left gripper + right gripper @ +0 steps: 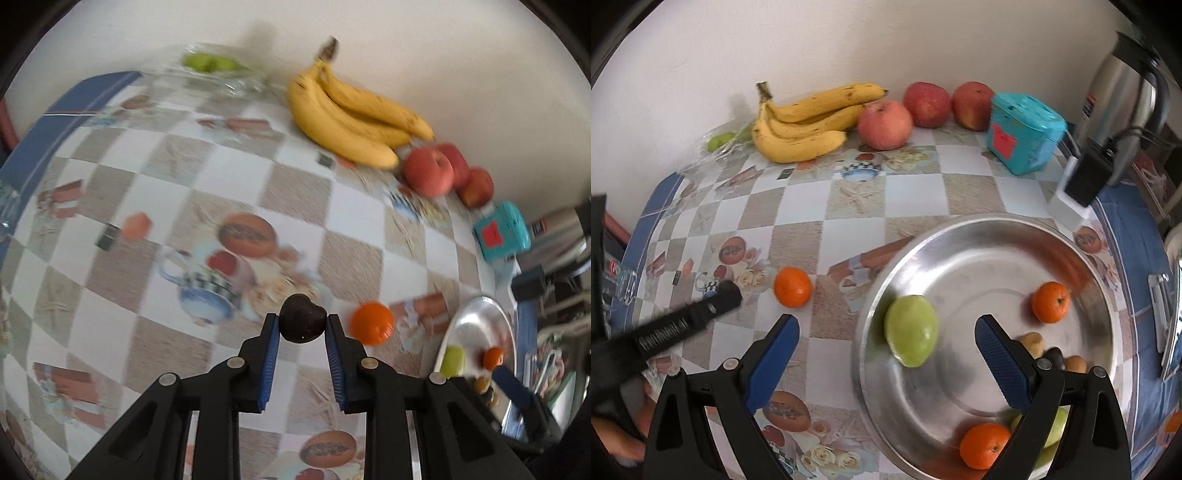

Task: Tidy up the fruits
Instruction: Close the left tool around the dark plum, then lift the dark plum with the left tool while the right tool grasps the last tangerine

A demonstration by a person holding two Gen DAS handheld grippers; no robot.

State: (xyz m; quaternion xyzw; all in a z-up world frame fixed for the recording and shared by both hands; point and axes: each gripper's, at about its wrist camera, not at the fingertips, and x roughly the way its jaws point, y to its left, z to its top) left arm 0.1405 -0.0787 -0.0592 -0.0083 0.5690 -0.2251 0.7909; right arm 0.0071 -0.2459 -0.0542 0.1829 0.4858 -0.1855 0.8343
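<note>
Several fruits lie in the metal tray (960, 236); left gripper (303, 325) clamps a dark fruit (303, 318), right gripper (886, 338) gapes empty, tangerine (792, 287) remains outside.

A: What colours were the bananas (805, 125) and apples (884, 124)?
B: Yellow; pinkish-red. The tablecloth (908, 192) was beige-and-white checked, blue-edged, the tangerine (792, 287) orange, the tray (979, 266) silver.
</note>
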